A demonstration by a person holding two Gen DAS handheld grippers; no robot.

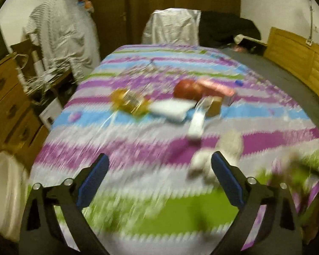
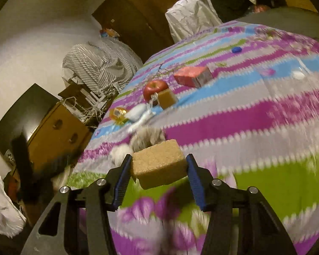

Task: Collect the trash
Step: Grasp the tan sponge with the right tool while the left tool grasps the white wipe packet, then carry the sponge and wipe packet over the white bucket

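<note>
My right gripper (image 2: 158,165) clamps a cork block (image 2: 159,165).
My left gripper (image 1: 160,178) gapes empty over the striped bedspread (image 1: 159,146); apple (image 2: 155,89) lies beyond.

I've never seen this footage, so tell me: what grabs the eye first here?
The loud bedspread, striped purple, blue and green, fills both views. In the right wrist view, the right gripper is shut on a tan cork-like block just above it. Farther up the bed lies a jumble: a red apple, a pink box and a second tan block.
</note>
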